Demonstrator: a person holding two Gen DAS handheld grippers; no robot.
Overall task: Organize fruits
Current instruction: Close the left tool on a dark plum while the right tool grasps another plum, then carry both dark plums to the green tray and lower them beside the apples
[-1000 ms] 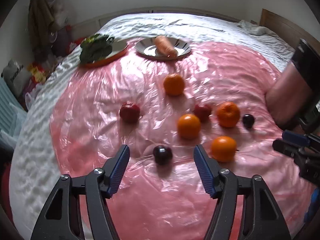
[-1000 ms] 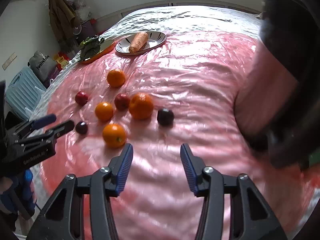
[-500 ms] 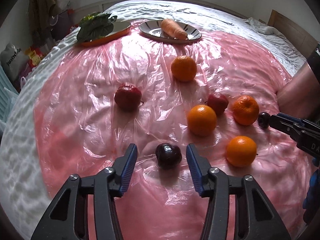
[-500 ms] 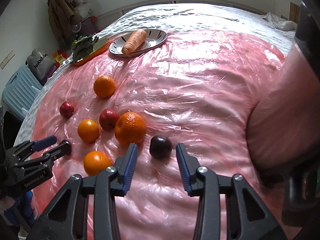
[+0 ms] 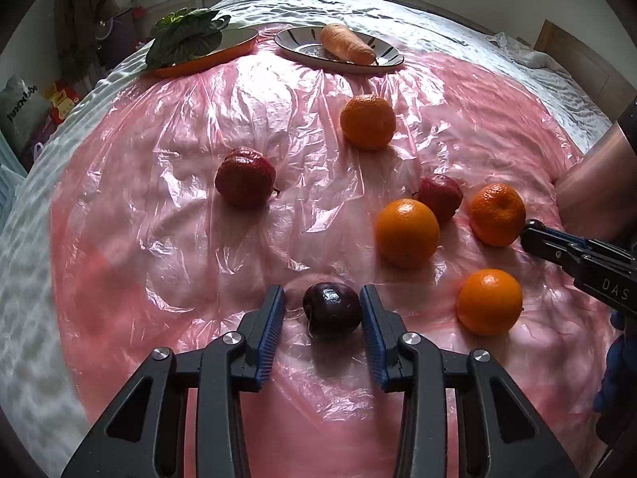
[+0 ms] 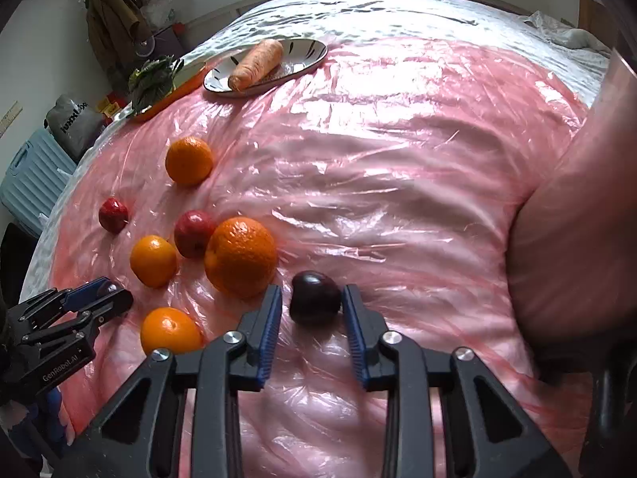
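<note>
Daylight is glaring off the plastic sheet [image 5: 247,127] toward the bed's far edge; fisheye corners are darkening, perhaps slightly blurring.

A crinkled pink plastic sheet [image 5: 199,219] is spread over the bed; a pale-blue ribbed suitcase [image 6: 32,175] is seen beside it.
</note>
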